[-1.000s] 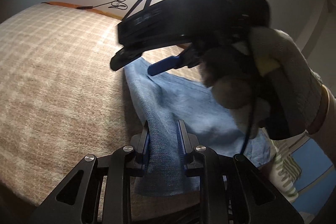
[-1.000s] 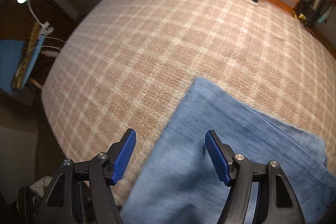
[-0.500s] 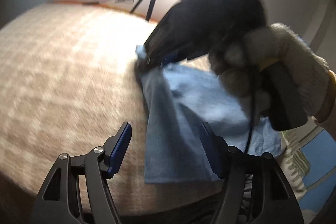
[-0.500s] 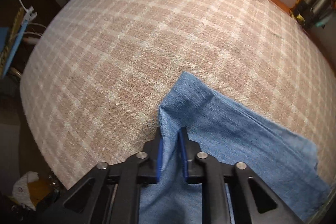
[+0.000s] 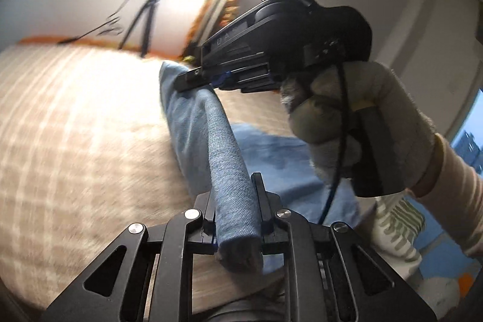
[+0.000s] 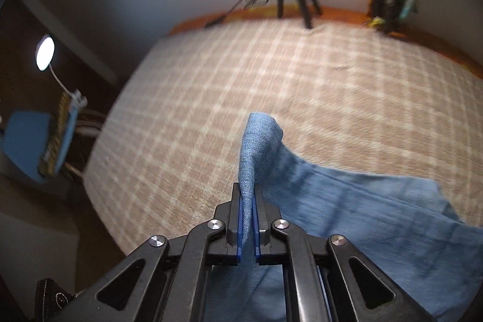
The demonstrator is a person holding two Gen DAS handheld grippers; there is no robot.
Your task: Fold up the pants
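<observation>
Left-wrist view: left gripper (image 5: 237, 210), jaws just closed, clamps a rolled edge of the blue pants (image 5: 196, 122) lifted off the checked bedspread (image 5: 75, 125), right gripper (image 6: 248, 219) pinching another corner; carry both level and taut, seemingly across, before lowering.

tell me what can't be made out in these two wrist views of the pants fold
- Left wrist view: the right gripper body covers where its tips meet the pants.
- Right wrist view: the frame's bottom and right edges cut off the pants; whole shape unknown.
- Both views: motion blur smears the plaid bedcover.
</observation>
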